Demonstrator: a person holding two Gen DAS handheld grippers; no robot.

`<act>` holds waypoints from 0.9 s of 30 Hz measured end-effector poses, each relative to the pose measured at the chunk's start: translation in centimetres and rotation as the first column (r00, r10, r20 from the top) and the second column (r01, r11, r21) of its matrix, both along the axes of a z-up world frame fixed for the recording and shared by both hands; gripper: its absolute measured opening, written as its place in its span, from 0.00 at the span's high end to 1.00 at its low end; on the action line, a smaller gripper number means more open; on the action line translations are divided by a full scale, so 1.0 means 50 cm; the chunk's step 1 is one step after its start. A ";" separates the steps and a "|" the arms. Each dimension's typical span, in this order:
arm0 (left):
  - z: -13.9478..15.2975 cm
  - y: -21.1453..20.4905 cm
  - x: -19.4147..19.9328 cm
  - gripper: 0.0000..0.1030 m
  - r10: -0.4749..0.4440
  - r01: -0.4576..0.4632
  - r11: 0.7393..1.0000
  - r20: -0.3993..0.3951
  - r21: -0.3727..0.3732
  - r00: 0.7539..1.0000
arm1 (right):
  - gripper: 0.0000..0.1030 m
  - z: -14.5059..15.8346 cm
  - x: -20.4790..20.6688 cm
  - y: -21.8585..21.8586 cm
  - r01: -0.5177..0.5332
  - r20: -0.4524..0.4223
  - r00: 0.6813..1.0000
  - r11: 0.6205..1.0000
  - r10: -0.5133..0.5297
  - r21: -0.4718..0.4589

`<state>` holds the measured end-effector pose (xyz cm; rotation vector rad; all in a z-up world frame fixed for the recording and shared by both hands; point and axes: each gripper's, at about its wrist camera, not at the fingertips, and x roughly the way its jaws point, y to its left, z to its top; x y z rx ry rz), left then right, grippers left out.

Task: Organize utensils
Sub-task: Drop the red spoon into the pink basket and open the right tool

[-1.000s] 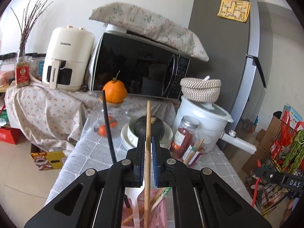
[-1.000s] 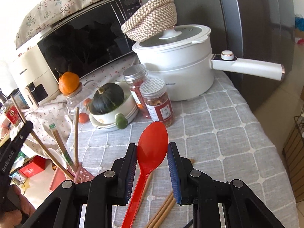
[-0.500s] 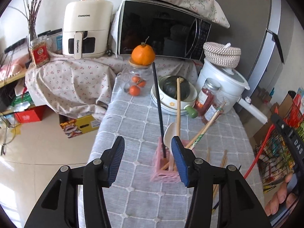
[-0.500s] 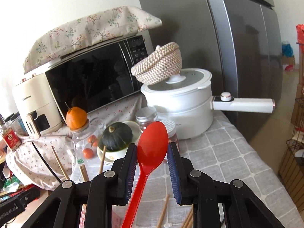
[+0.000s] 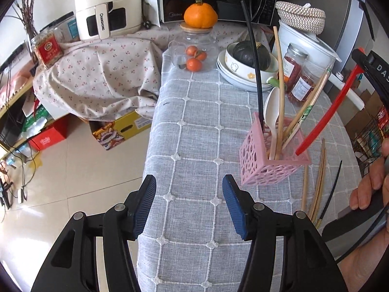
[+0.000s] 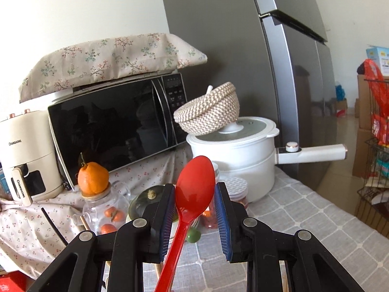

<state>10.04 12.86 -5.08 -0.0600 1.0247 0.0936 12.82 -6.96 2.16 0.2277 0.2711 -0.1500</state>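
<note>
The right gripper (image 6: 194,216) clasps the red spoon (image 6: 194,189), whose handle tip hangs at the pink holder (image 5: 265,168). The left gripper (image 5: 189,206), jaws just opened, is empty. Next, lower the spoon handle-first among the utensils.

Left gripper (image 5: 188,185): seen from its own wrist camera, pointed steeply downward. Jaws apart, just been opening; nothing between them. Blue ribbed pads (image 5: 145,206) bare on both fingers, in contact with nothing. Black finger linkages level with each other, no visible roll.

Right gripper (image 6: 194,187): pointed close to level, tipped slightly down. Jaws drawn in on a red spoon (image 6: 192,202), gripped at the neck between the blue pads, bowl upward past the fingertips, handle trailing down below the body. From the left wrist camera, seen at the far right edge, carried by the person's right hand (image 5: 369,189), fingers wrapped around the black grip.
</note>
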 end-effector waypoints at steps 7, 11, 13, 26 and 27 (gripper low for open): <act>-0.014 0.020 0.004 0.42 0.003 -0.003 1.000 -0.027 -0.016 1.000 | 0.71 -0.040 0.005 0.054 0.041 0.014 0.999 0.996 -0.040 -0.077; -0.017 0.018 0.008 0.42 -0.006 0.005 1.000 -0.033 -0.027 0.999 | 0.68 -0.060 0.004 0.056 0.007 -0.015 1.000 0.999 -0.008 -0.044; -0.017 0.014 0.009 0.42 -0.011 0.010 1.000 -0.032 -0.029 0.999 | 0.59 -0.062 0.003 0.049 -0.023 -0.026 0.999 0.999 0.022 -0.028; -0.017 -0.046 0.007 0.34 -0.068 0.062 0.988 -0.041 -0.138 0.997 | 0.37 -0.019 -0.035 -0.081 -0.135 -0.170 0.976 0.990 0.138 0.028; -0.016 -0.054 0.005 0.33 -0.076 0.070 0.987 -0.040 -0.145 0.996 | 0.37 -0.021 -0.035 -0.092 -0.138 -0.202 0.969 0.990 0.141 0.030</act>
